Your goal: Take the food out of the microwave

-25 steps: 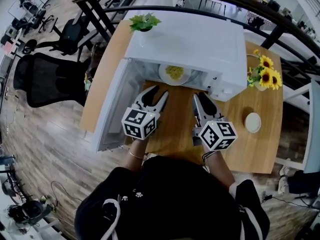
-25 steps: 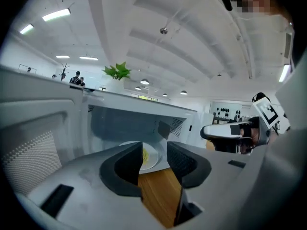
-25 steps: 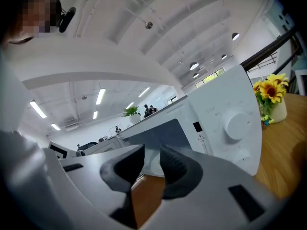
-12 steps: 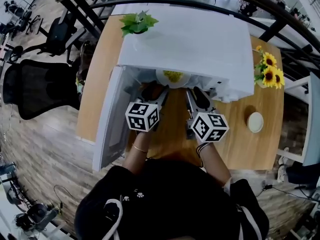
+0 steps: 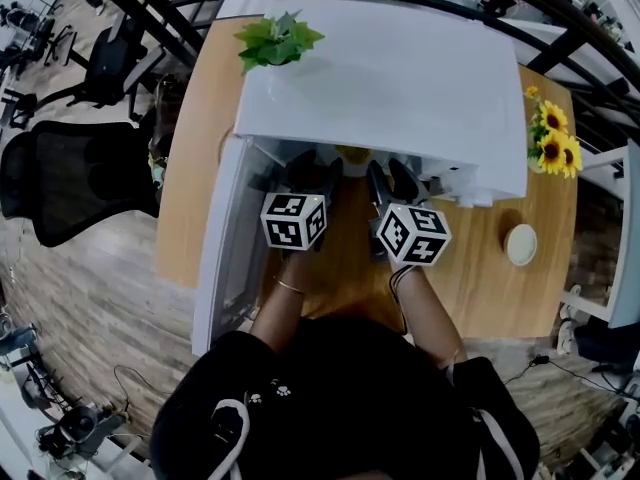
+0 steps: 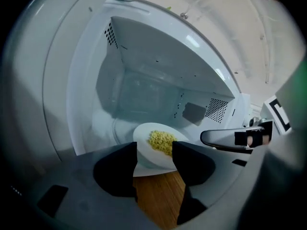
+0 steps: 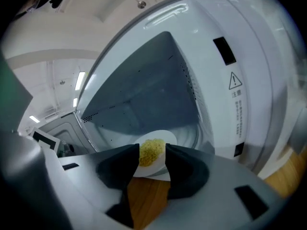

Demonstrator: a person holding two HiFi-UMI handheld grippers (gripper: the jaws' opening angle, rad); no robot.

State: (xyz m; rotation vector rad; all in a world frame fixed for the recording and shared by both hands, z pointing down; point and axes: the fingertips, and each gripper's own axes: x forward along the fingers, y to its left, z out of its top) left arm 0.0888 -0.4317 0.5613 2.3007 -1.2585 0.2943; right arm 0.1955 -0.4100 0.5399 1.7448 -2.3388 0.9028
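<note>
Left claw (image 6: pixel 154 150) and right claw (image 7: pixel 152 153) both stand wide open with nothing gripped, side by side at the mouth of the microwave (image 5: pixel 400 68), whose door (image 5: pixel 222 248) hangs open at 9 o'clock. The plate (image 6: pixel 144 137) with its yellow food (image 6: pixel 161 142) sits inside on the cavity floor, near the front. In each gripper view it lies dead ahead at 12 o'clock, framed in the gap between the jaws but just beyond their tips. Seen from the head, it lies between the pair, at about 1 o'clock from the left claw and 11 o'clock from the right. Being round, it offers no long axis, only near rim. The left looks slightly nearer, though barely. Bare worktop (image 5: pixel 345 258) waits below at 6 o'clock.
</note>
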